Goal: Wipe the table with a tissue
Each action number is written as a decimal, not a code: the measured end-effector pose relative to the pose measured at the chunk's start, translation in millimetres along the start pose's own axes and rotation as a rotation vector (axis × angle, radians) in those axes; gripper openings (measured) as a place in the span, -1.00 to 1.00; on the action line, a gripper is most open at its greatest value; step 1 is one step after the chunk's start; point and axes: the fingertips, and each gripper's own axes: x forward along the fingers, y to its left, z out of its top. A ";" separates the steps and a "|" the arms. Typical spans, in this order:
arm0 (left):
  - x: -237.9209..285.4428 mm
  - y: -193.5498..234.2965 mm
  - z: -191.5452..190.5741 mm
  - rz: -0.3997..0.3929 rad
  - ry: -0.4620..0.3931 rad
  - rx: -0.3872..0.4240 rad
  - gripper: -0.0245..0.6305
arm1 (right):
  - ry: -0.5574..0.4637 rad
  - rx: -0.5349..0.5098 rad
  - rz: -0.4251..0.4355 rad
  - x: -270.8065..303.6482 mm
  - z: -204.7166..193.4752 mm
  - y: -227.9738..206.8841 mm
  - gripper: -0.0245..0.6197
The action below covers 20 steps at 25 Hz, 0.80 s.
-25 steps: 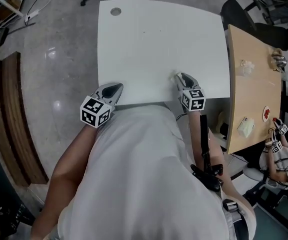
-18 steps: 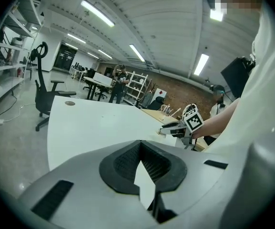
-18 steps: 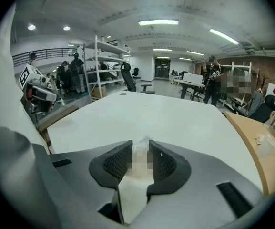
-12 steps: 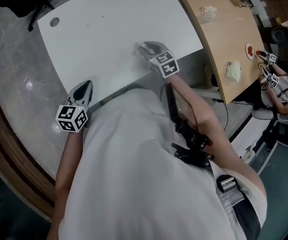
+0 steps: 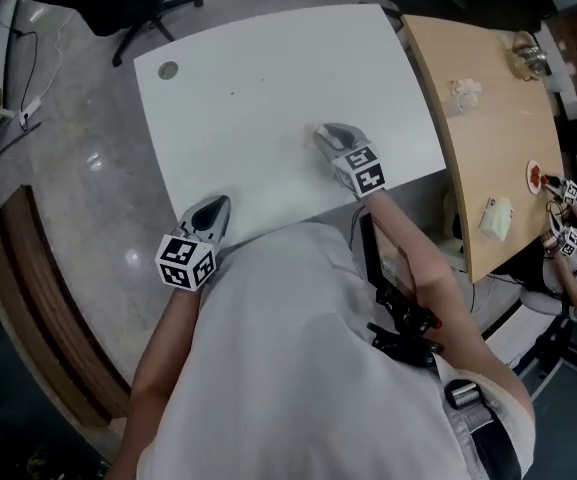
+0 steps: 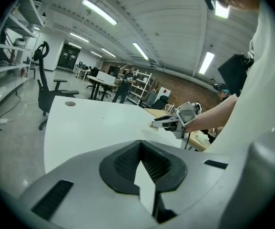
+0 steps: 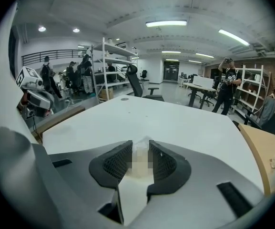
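Right gripper is clamped on the tissue, a small white wad pinched between its pads at the tip, low over the near right part of the white table. Contact with the top can't be confirmed. Left gripper has its jaws together with nothing in them, sitting at the table's near edge. The tissue looks light, soft and crumply, likely to tear or bunch under drag. Best gripped mid-wad with some tissue left protruding below the pads for wiping.

The desk is left open from near to far edge; its right edge is blocked by a wooden table.
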 end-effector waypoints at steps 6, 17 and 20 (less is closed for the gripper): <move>-2.4 10.4 5.2 0.084 -0.012 -0.044 -0.91 | 0.003 -0.044 0.072 42.5 25.3 -11.7 -0.59; -1.9 20.1 1.5 0.262 -0.023 -0.156 -0.91 | 0.019 -0.202 0.127 126.1 61.3 -45.9 -0.59; -11.0 16.6 -6.4 0.327 -0.018 -0.206 -0.91 | 0.019 -0.234 0.170 153.1 73.4 -41.2 -0.59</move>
